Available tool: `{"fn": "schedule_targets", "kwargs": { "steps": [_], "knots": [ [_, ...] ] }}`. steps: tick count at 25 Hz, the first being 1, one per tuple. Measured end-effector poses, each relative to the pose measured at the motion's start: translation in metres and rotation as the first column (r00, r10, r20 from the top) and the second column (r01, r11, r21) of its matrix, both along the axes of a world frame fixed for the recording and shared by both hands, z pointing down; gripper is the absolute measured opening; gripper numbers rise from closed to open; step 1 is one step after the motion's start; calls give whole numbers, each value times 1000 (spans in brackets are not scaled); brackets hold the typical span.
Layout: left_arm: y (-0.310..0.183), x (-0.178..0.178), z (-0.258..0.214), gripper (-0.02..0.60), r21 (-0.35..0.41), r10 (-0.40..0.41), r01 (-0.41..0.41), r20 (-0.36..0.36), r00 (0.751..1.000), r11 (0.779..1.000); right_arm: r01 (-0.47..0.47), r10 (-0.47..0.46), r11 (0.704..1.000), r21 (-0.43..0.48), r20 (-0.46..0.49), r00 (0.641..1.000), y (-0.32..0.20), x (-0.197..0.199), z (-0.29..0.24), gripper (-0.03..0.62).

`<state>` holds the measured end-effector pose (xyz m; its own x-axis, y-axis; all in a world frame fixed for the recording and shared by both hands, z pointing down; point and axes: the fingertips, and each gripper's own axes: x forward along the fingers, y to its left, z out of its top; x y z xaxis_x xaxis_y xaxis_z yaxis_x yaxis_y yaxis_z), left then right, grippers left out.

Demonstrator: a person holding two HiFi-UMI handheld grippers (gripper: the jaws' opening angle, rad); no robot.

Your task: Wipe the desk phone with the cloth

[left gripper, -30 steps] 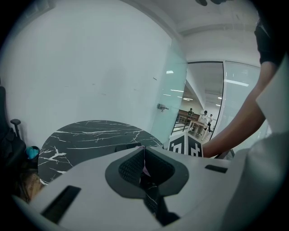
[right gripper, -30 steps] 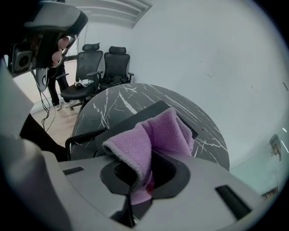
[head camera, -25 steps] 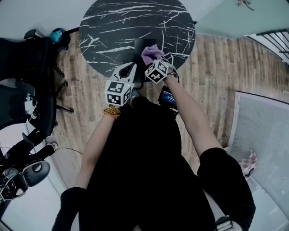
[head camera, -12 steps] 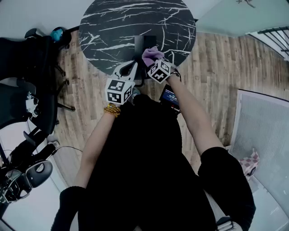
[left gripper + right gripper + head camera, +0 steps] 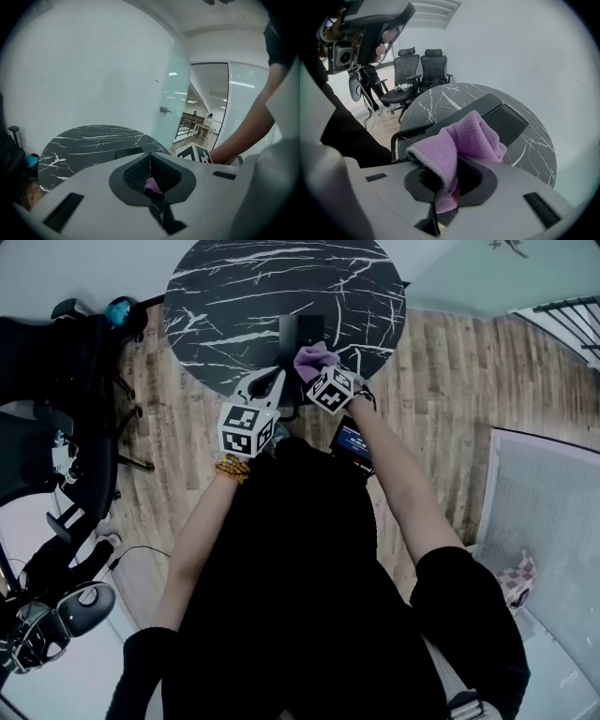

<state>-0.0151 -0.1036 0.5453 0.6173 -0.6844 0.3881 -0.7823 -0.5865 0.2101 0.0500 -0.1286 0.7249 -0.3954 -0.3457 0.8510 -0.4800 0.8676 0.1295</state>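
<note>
The black desk phone [image 5: 302, 330] lies near the front edge of the round black marble table [image 5: 234, 296]. My right gripper [image 5: 321, 369] is shut on a purple cloth [image 5: 313, 356], which rests on the phone's near end. In the right gripper view the cloth [image 5: 461, 140] bulges out of the shut gripper [image 5: 455, 180], with the phone [image 5: 501, 119] and its coiled cord [image 5: 408, 134] behind it. My left gripper [image 5: 273, 380] hovers just left of the phone, shut on nothing. In the left gripper view that gripper [image 5: 150, 158] points over the table toward the phone [image 5: 129, 152].
Black office chairs [image 5: 56, 418] stand left of the table, and two of them [image 5: 417, 70] show in the right gripper view. A chair base [image 5: 52, 610] sits at lower left. Wood floor [image 5: 441, 399] surrounds the table. A glass partition [image 5: 178, 108] stands beyond it.
My right gripper and the cloth have shifted slightly right and nearer along the phone. The left gripper has stayed in place.
</note>
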Motion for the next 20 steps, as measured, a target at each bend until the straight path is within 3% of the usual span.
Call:
{"fn": "schedule_targets", "kwargs": {
  "steps": [12, 14, 17, 20],
  "knots": [
    [7, -4, -4, 15, 19, -10, 10, 13, 1000, 1000, 18, -19, 999, -42, -35, 999, 12, 2, 7, 58],
    [6, -5, -7, 15, 34, -8, 7, 29, 1000, 999, 20, -24, 996, -92, -43, 999, 15, 4, 7, 60],
    [2, -10, -13, 15, 63, -7, 4, 47, 999, 998, -29, 31, 987, -157, 13, 999, 6, 4, -7, 60],
    [-2, -14, -20, 15, 87, -19, 16, 43, 999, 996, -113, 128, 988, -104, 153, 980, -15, 0, -48, 60]
  ]
}}
